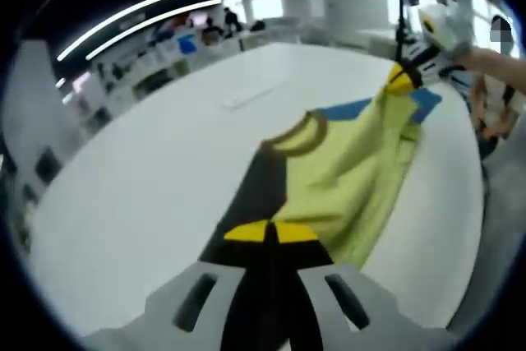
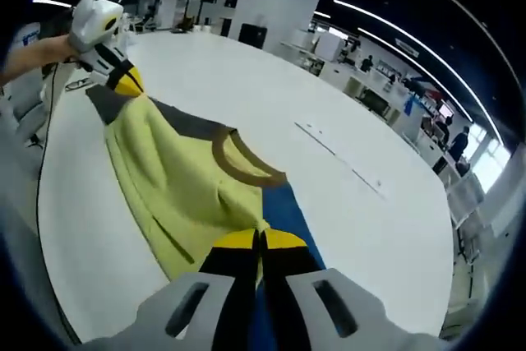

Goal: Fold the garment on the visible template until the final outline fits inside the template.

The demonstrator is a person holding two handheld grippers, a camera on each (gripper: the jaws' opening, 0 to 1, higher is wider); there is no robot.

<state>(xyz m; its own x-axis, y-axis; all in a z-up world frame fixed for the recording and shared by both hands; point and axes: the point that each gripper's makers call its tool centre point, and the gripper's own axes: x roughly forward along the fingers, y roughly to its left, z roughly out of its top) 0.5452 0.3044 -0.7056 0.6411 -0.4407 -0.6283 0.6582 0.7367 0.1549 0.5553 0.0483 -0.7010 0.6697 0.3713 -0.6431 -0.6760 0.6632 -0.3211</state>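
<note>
- My left gripper point(image 1: 270, 232) has its yellow-tipped jaws pinched together on one end of the yellow-green garment point(image 1: 353, 174); the cloth there reads dark, so I take it for a dark panel or the shaded side.
- My right gripper point(image 2: 260, 240) is clamped the same way on the opposite end of the garment.
- The garment is stretched between both grippers above the white table point(image 1: 148, 178), its brown collar point(image 2: 238, 166) along the upper edge.
- The blue template point(image 1: 349, 109) lies flat on the table beneath the far end.
- I judge this a mid-fold carry: the cloth is lifted, not laid.
- Next I should lower it evenly over the template, keeping the edges aligned and tension equal, so nothing spills past the blue.
</note>
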